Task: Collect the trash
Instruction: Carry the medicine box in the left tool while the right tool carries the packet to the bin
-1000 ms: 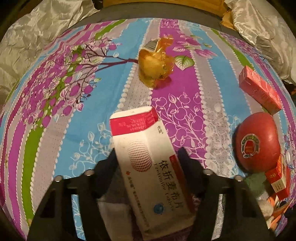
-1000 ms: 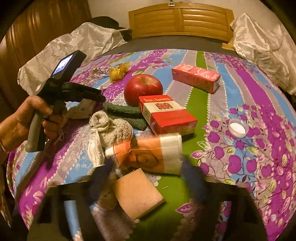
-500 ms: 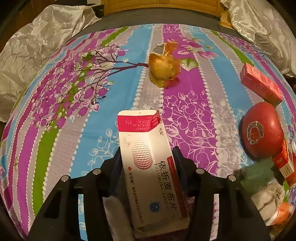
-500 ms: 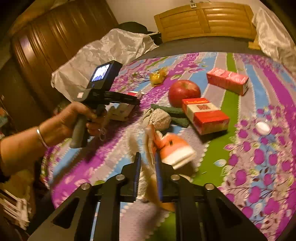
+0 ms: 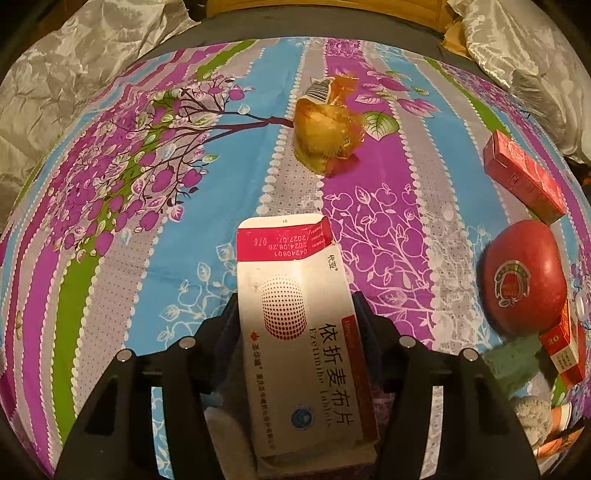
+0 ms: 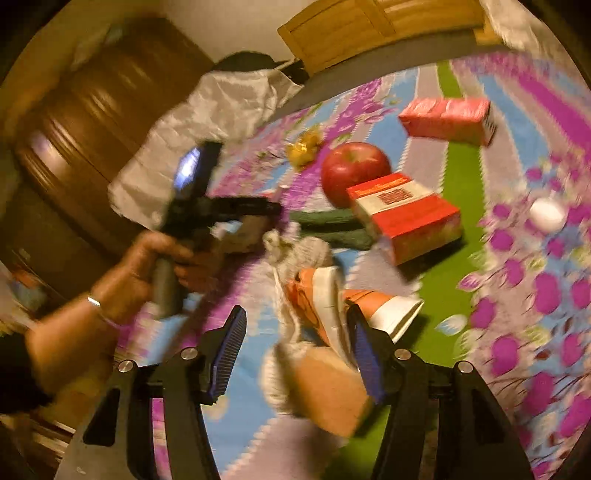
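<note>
Beside apple (image 6: 354, 171), cigarette pack (image 6: 406, 214), green cloth (image 6: 332, 229)

A bedroom at home, seen from over the bed.

Under me lies a bedsheet (image 5: 147, 229) printed with purple blossom trees and coloured stripes, a wooden headboard (image 6: 373, 29) at its far end, silvery satin bedding (image 5: 66, 74) bunched at the edges, and a dark wooden wardrobe (image 6: 85, 122) by the wall. An apple (image 5: 524, 280) lies on the sheet.

White medicine box (image 5: 299, 343): "依折麦布片", "Ezetimibe Tablets", upside-down flap print "04240801", "2024.08.26", "2027.07", "076". At 3 o'clock, red pack (image 5: 561, 350): "20".
</note>
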